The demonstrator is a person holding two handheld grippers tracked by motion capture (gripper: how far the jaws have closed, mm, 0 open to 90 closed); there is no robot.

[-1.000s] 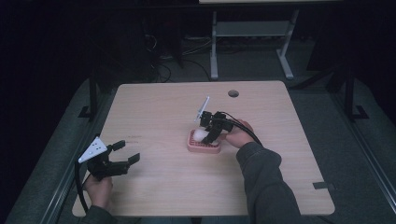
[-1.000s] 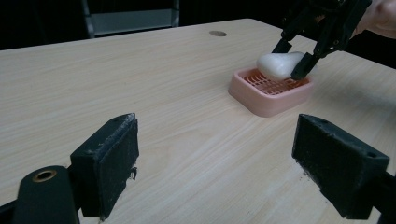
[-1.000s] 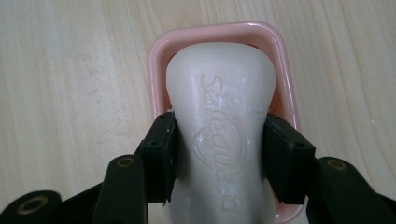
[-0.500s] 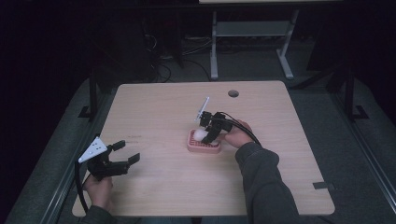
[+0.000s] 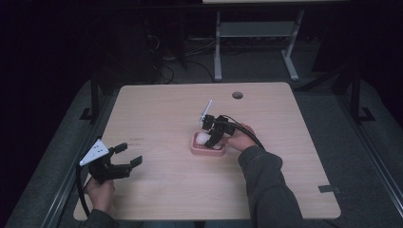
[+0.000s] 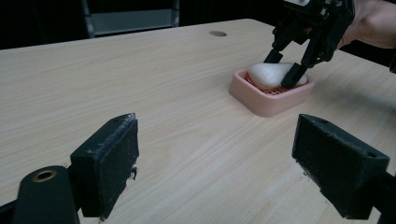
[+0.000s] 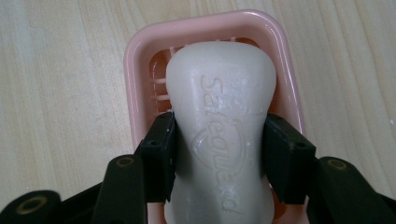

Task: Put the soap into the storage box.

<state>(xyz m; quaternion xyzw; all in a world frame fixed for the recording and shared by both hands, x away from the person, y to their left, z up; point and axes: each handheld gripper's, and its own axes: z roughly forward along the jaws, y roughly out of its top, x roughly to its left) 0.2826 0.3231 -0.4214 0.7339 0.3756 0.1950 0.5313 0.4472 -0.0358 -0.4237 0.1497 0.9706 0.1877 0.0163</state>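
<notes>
White soap (image 7: 222,135), a waisted bar with raised lettering, lies in a pink soap dish (image 7: 135,60) near the middle of a pale wooden table (image 5: 157,109). The right gripper (image 7: 218,156) comes down on it from above, its two black jaws pressed against the narrow waist of the bar, one on each side, so it is clamped on the soap. In the left gripper view the bar sits low in the dish on the slatted floor, with no gap visible beneath it.

The left gripper (image 5: 124,156) is held well apart from the dish, near the table's front left corner, its jaws spread wide and holding nothing.

The step in hand appears to be the grasp on the soap inside the dish; whether it is being picked up or set down cannot be told. If lifting, the next move calls for a straight upward pull with steady squeeze, since the smooth bar could slip and the light dish might come up with it.
</notes>
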